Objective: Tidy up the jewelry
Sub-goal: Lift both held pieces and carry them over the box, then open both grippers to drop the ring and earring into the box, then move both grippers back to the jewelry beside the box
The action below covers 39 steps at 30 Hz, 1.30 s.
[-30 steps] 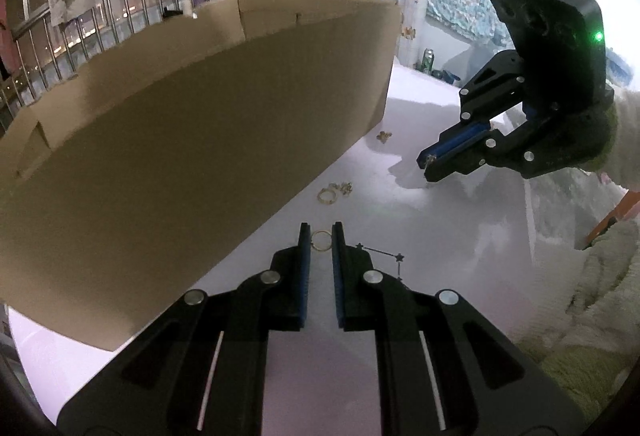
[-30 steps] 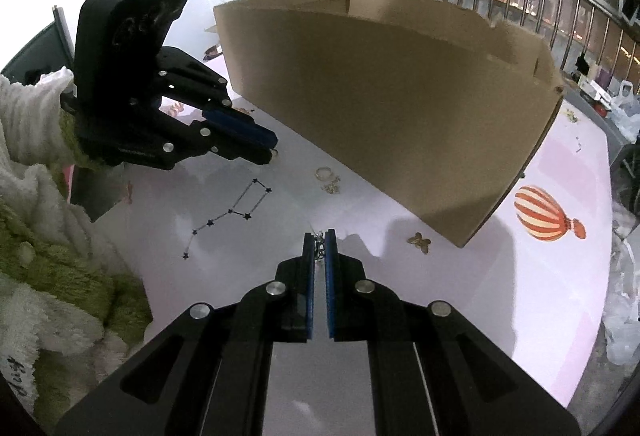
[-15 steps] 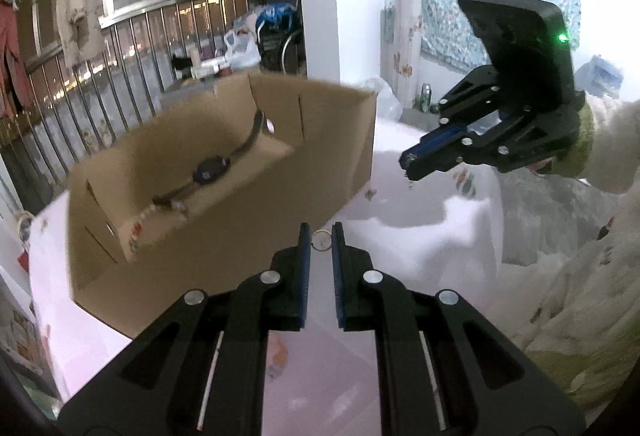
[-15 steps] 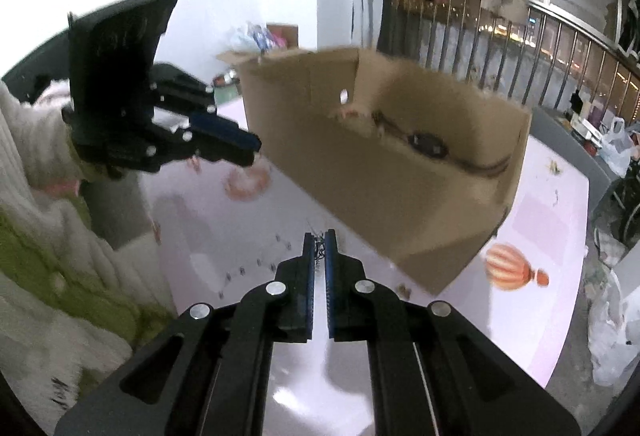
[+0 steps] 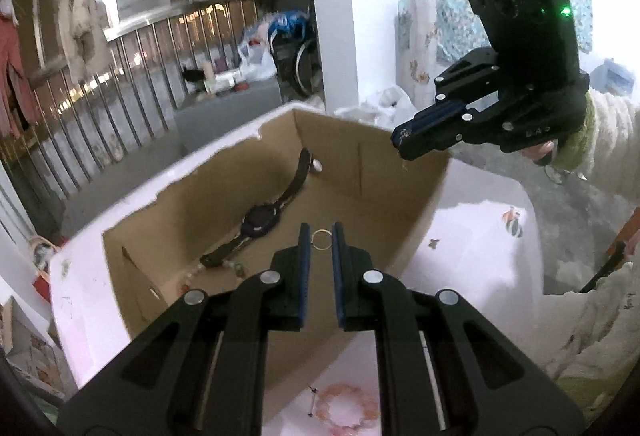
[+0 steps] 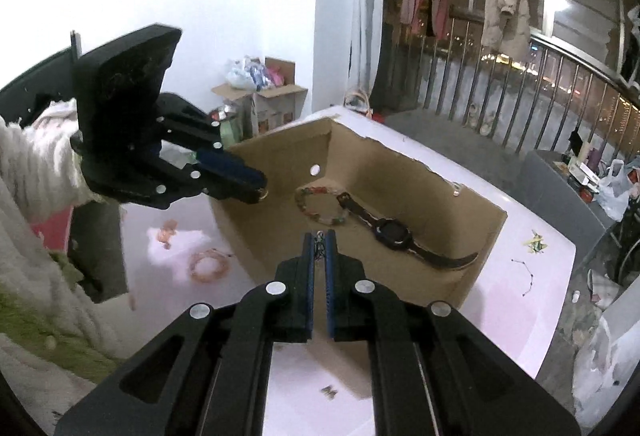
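An open cardboard box (image 5: pixel 384 195) (image 6: pixel 472 236) stands on the pink table. Inside lie a black wristwatch (image 5: pixel 260 224) (image 6: pixel 394 234) and a beaded bracelet (image 6: pixel 318 205). My left gripper (image 5: pixel 321 232) (image 6: pixel 260 189) is shut on a thin gold ring (image 5: pixel 321 239) and hangs above the box's near wall. My right gripper (image 6: pixel 319 236) (image 5: pixel 400 143) is shut on a small dark trinket (image 6: pixel 320 239), a tiny piece of jewelry whose shape is too small to make out, held over the box's near edge.
On the table outside the box lie a pink bead bracelet (image 6: pixel 208 266) (image 5: pixel 346 406), a small gold charm (image 5: pixel 433 243) and a small charm (image 6: pixel 329 392). A metal railing (image 6: pixel 520 91) and hanging clothes stand beyond the table. A person's fuzzy sleeves hold both grippers.
Both grippers have risen from the tabletop with their pieces, and now look down into the box from above its rim. Its inside, with the watch, has come into view.
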Available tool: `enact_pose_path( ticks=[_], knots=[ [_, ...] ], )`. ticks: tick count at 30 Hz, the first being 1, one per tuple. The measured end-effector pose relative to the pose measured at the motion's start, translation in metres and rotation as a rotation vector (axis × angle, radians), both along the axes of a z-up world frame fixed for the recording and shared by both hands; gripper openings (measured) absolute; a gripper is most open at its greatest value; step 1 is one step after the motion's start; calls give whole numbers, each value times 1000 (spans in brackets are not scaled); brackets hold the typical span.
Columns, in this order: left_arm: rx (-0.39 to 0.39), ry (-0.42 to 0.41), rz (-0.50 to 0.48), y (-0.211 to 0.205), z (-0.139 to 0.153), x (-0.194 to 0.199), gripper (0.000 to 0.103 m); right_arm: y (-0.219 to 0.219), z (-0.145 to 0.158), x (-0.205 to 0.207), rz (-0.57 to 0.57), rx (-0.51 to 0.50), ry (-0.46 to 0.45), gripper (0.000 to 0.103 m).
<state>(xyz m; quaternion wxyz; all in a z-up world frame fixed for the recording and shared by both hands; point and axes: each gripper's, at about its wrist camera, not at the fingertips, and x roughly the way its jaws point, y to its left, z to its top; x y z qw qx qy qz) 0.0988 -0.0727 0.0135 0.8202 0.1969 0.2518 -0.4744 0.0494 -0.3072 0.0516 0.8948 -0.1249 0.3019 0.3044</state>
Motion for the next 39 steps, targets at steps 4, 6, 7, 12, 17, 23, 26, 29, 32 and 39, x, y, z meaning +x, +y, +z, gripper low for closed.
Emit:
enact_pose_path(
  ticks=[4, 6, 7, 12, 17, 23, 26, 29, 32, 39],
  knots=[
    [32, 59, 22, -9, -6, 28, 9, 0, -13, 32, -4, -18, 52, 5],
    [49, 97, 34, -12, -8, 41, 10, -2, -20, 45, -11, -6, 77, 5],
    [51, 113, 42, -14, -9, 47, 10, -2, -23, 49, -16, -3, 86, 7],
    [64, 129, 71, -19, -13, 59, 26, -8, -31, 62, -42, 21, 108, 17],
    [58, 136, 76, -18, -13, 64, 28, -14, -29, 62, -55, 34, 98, 33],
    [40, 134, 86, -15, -11, 63, 28, -24, -21, 56, -83, 51, 81, 36],
    [27, 126, 88, -13, -7, 60, 28, -30, -16, 49, -100, 63, 71, 39],
    [3, 112, 95, -7, -1, 52, 33, -36, -8, 35, -116, 80, 57, 47],
    [-25, 98, 91, 1, 5, 37, 35, -41, -2, 15, -127, 102, 46, 53],
    [-93, 91, 3, 21, 6, -31, 35, -41, -14, -44, -119, 157, 87, 54]
  ],
)
